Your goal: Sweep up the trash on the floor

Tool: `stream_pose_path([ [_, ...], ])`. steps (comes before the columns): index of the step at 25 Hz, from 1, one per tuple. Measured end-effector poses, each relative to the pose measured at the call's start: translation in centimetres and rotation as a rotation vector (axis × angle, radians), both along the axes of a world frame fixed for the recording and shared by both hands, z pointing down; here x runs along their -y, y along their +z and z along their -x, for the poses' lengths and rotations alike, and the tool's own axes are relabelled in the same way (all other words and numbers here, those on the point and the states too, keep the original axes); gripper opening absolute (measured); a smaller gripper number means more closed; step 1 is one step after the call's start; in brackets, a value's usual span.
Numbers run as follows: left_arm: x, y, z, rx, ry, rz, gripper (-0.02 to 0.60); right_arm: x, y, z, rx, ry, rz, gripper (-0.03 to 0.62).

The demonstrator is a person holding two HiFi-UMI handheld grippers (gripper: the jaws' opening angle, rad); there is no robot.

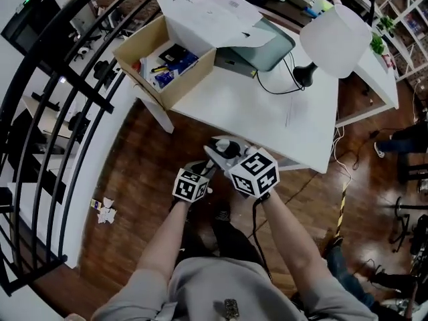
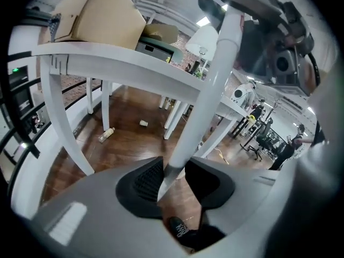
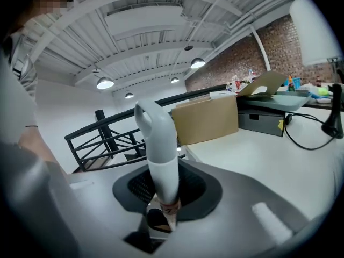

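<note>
Head view has the left gripper (image 1: 206, 164) and the right gripper (image 1: 225, 150) close together just off the tabletop's (image 1: 267, 105) near edge, above the wooden floor (image 1: 144, 172). Crumpled paper trash (image 1: 103, 210) lies at the floor's left edge, beside the black railing (image 1: 40, 146). Left gripper view shows its fingers clamped on a white pole (image 2: 210, 82), with a bottle (image 2: 106, 134) and a cup (image 2: 143, 123) on the floor beneath the tabletop. Right gripper view shows its fingers closed narrowly around a curved grey-white handle (image 3: 159, 149).
</note>
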State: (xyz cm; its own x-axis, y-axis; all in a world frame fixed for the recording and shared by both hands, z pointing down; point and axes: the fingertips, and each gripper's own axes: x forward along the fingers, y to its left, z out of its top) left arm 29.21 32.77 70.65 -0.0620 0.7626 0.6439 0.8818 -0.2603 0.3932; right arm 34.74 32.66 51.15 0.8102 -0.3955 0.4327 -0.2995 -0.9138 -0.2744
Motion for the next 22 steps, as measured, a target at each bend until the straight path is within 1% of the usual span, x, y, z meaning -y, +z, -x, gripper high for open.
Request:
stream_pose_path([
  [2, -1.4, 0.4, -0.5, -0.006, -0.031, -0.006, 0.128, -1.6, 0.2, -0.2, -0.008, -0.001, 0.013, 0.072],
  [3, -1.9, 0.6, -0.8, -0.007, -0.052, -0.011, 0.129, -2.3, 0.2, -0.2, -0.015, 0.001, 0.028, 0.083],
  [5, -2.6, 1.0, -1.3, -0.01, -0.088, -0.023, 0.128, -4.1, -0.1, 0.3, -0.03, 0.013, 0.049, 0.142],
  [7, -3.3, 1.3, -1.6, -0.017, -0.104, -0.031, 0.129, -5.8, -0.5, 1.3, -0.039, 0.031, 0.053, 0.176],
  [11, -4.4, 1.6, -2.6, -0.031, -0.159, -0.034, 0.126, -8.9, -1.4, 3.4, -0.062, 0.097, 0.044, 0.17],
  [13, -5.1, 1.8, -3.1, -0.036, -0.169, -0.032, 0.127, -10.2, -1.7, 4.4, -0.068, 0.125, 0.044, 0.162],
  [18, -6.4, 2.2, -3.9, -0.048, -0.203, -0.036, 0.127, -12.1, -1.6, 6.5, -0.063, 0.155, 0.051, 0.116],
  [22, -6.8, 2.3, -4.1, -0.051, -0.242, -0.045, 0.127, -12.9, -1.6, 7.9, -0.055, 0.181, 0.047, 0.092],
])
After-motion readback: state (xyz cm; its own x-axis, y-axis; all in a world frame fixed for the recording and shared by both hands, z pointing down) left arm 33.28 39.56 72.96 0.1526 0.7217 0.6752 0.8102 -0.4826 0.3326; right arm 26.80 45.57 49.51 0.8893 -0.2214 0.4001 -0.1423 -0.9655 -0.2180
